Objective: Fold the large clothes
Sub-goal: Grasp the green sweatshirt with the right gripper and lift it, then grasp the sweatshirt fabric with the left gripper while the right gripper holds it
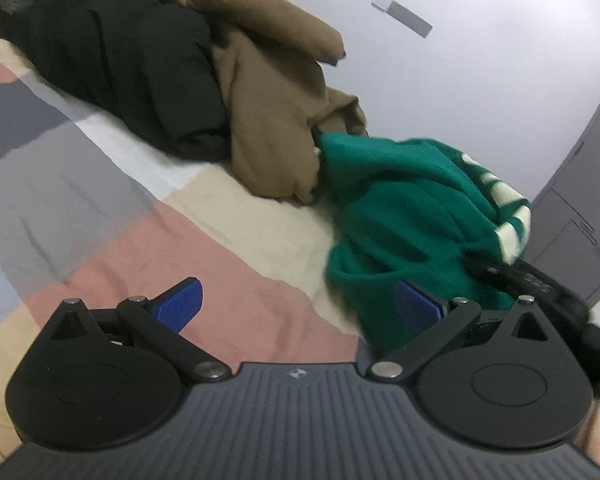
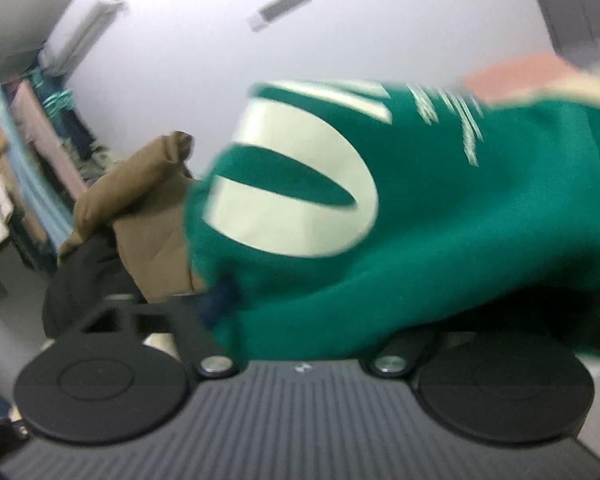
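Observation:
A green sweater [image 1: 404, 216] with cream stripes and lettering lies bunched on the bed's right side. My left gripper [image 1: 298, 286] is open just in front of it. Its left blue pad [image 1: 180, 300] is over bare cover, and the right pad [image 1: 416, 302] touches the sweater's near edge. In the right wrist view the green sweater [image 2: 440, 220] drapes over my right gripper [image 2: 300, 312] and hides both fingers, so its grip is unclear. The right gripper [image 1: 536, 280] shows as a dark shape at the sweater's far right side.
A brown garment [image 1: 268, 92] and a black one [image 1: 124, 68] are heaped along the wall side of the bed. The patchwork cover [image 1: 100, 200] spreads to the left. A grey door [image 1: 580, 184] stands at the right, and hanging clothes [image 2: 28, 152] at the far left.

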A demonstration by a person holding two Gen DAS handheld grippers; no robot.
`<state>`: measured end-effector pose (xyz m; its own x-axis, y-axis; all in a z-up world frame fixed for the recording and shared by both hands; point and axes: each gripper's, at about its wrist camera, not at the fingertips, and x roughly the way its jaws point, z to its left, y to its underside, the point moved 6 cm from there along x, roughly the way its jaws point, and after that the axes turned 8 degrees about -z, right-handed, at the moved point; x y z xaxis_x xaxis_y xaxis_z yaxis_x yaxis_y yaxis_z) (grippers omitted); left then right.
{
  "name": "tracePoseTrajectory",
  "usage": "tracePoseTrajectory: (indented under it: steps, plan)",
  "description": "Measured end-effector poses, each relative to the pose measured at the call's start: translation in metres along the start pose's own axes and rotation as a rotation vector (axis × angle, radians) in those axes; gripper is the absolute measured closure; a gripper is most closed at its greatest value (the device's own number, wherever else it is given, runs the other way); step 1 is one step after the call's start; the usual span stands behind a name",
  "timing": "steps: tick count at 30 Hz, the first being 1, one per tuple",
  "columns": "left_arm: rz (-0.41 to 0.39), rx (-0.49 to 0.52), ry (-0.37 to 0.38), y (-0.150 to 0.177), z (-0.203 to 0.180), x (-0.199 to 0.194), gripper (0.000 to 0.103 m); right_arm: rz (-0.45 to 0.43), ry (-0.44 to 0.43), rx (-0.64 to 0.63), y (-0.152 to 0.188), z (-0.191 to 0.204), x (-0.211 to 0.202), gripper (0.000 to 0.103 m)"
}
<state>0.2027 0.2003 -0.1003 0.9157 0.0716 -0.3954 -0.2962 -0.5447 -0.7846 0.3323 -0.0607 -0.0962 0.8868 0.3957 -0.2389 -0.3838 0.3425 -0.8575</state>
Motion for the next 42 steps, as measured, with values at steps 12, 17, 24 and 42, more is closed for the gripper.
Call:
tracePoseTrajectory:
  steps: [12, 17, 24, 42]
  plan:
    - [-0.043, 0.020, 0.126, 0.006, -0.028, -0.014, 0.000, -0.168, -0.015, -0.062, -0.096, -0.032, -0.097, 0.092]
    - [-0.014, 0.040, 0.153, 0.019, -0.042, -0.017, 0.000, -0.249, -0.029, -0.088, -0.137, -0.045, -0.146, 0.092]
    - [0.048, 0.027, 0.192, 0.035, -0.055, -0.021, 0.000, -0.371, 0.017, -0.060, -0.172, -0.098, -0.204, 0.092]
    - [0.141, 0.131, 0.278, 0.077, -0.124, 0.090, 0.001, -0.331, 0.394, 0.224, -0.135, -0.310, -0.138, 0.092]
